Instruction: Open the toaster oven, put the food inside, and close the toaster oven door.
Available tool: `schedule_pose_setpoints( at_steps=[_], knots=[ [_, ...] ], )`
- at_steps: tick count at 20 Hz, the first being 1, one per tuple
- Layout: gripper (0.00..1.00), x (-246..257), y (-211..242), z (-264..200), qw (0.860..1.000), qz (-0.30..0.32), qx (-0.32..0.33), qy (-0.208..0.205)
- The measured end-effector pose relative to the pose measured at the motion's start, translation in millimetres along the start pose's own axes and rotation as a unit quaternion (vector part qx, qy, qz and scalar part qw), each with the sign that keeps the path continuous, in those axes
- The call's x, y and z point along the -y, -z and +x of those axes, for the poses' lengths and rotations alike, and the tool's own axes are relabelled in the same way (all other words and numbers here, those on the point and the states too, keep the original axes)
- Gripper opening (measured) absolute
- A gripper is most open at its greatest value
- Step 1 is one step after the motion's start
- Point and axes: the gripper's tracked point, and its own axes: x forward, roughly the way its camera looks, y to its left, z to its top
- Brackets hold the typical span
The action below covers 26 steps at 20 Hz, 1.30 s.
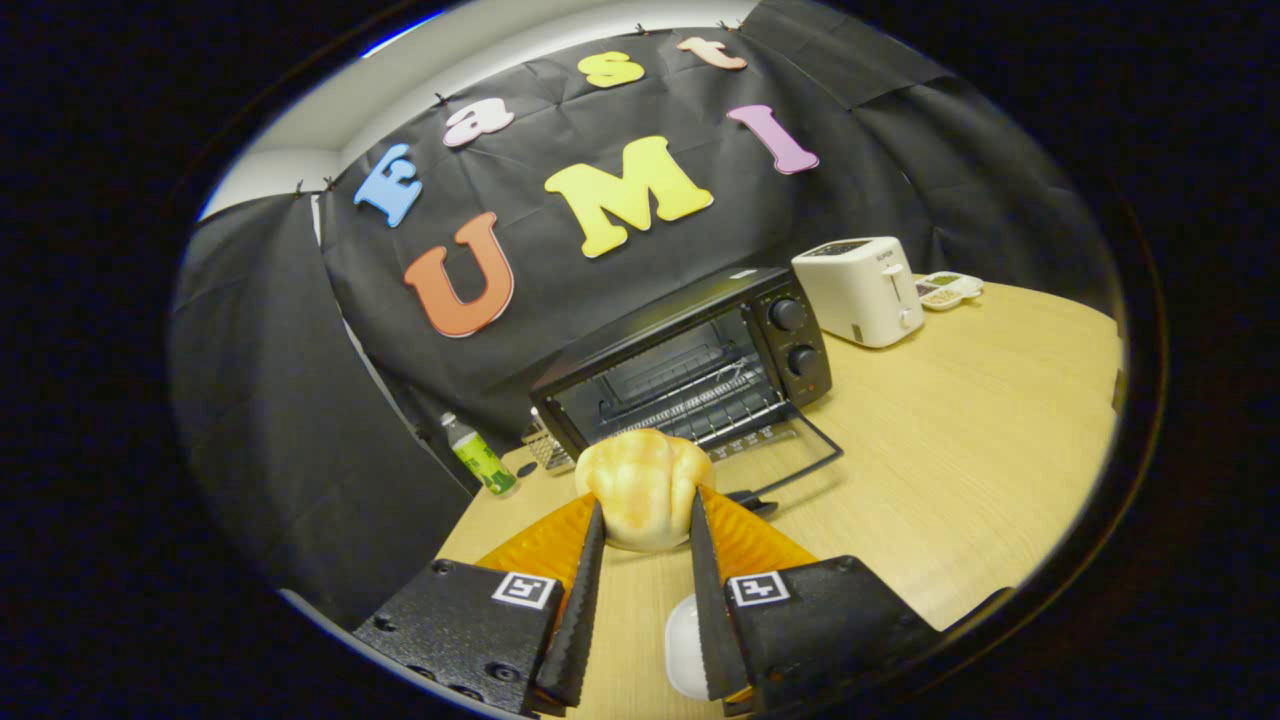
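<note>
Between the fingers sits the bun point(644, 488), pale and golden, and the gripper point(645, 520) has it pinched from both sides, one finger point(585, 600) pressing its left flank, the other its right, jaws parted only as wide as the bun itself. It's held up off the table point(960, 450), and a small white object point(683, 630) lies on the wood below, near the right finger. Just beyond the bun, the oven point(690, 365) stands with its door point(775, 450) dropped flat toward us, wire rack point(690, 405) showing inside, two knobs on its right panel. Left of it, a green bottle point(480, 458) by the booth wall. Farther right, a white toaster point(862, 290), and past that a small dish point(948, 289).
</note>
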Motion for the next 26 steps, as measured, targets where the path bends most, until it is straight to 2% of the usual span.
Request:
schedule_pose_setpoints(
  at_steps=[3, 6, 13, 21, 26],
  knots=[
    [0.50, 3.2, -11.7, 32.3, 1.000, 0.024, -0.003, 0.014],
    [0.50, 4.6, -5.6, 53.1, 0.998, 0.053, -0.015, 0.015],
    [0.50, 19.4, 5.1, 104.3, 0.993, 0.096, -0.034, 0.056],
    [0.50, 24.1, -11.6, 153.9, 0.993, 0.055, -0.010, 0.106],
    [0.50, 27.3, -25.0, 198.7, 0.991, 0.007, -0.011, 0.132]
  ],
)
